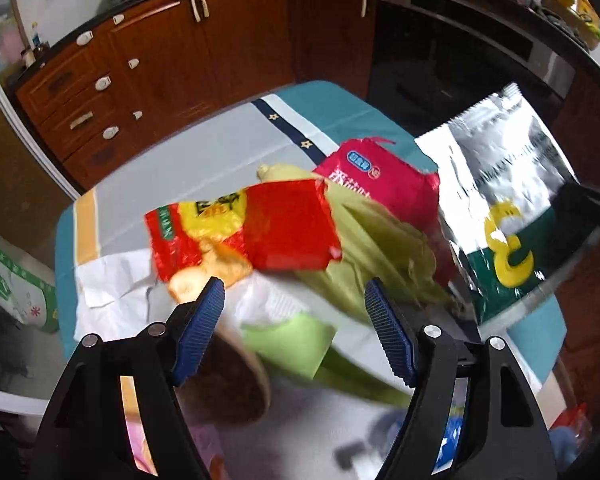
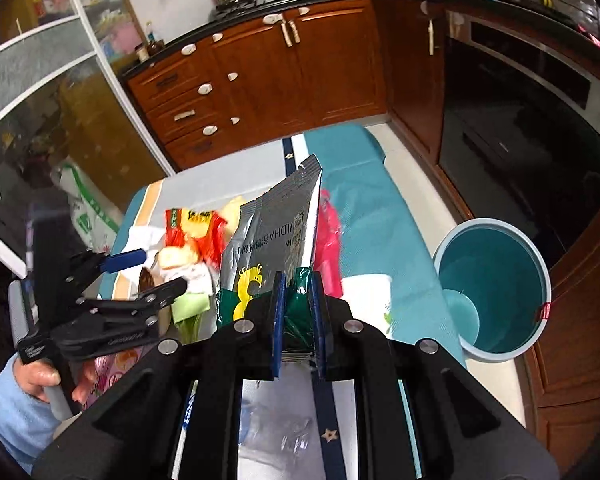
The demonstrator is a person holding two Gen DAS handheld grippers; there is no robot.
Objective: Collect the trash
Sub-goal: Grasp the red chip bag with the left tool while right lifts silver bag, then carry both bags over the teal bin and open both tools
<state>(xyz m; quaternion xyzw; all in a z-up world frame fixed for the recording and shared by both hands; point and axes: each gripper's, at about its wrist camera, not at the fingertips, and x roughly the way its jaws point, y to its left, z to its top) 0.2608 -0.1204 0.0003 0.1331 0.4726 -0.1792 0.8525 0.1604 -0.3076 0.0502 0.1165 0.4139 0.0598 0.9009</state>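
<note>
My right gripper (image 2: pixel 297 280) is shut on a silver and green snack bag (image 2: pixel 276 224) and holds it upright above the table; the bag also shows in the left wrist view (image 1: pixel 496 184) at the right. My left gripper (image 1: pixel 294 292) is open and empty above a heap of trash: a red and yellow wrapper (image 1: pixel 240 228), a pink packet (image 1: pixel 376 176), green husk-like scraps (image 1: pixel 372 240) and white paper (image 1: pixel 116 280). The left gripper also shows in the right wrist view (image 2: pixel 156 270), at the left. A teal trash bin (image 2: pixel 496 288) stands on the floor right of the table.
The table wears a teal and grey cloth (image 1: pixel 204 152). A brown bowl (image 1: pixel 236 380) lies under the left gripper. A white cup (image 2: pixel 370 292) stands near the table's right edge. Wooden cabinets (image 2: pixel 260 76) and a dark oven (image 2: pixel 520 120) lie beyond.
</note>
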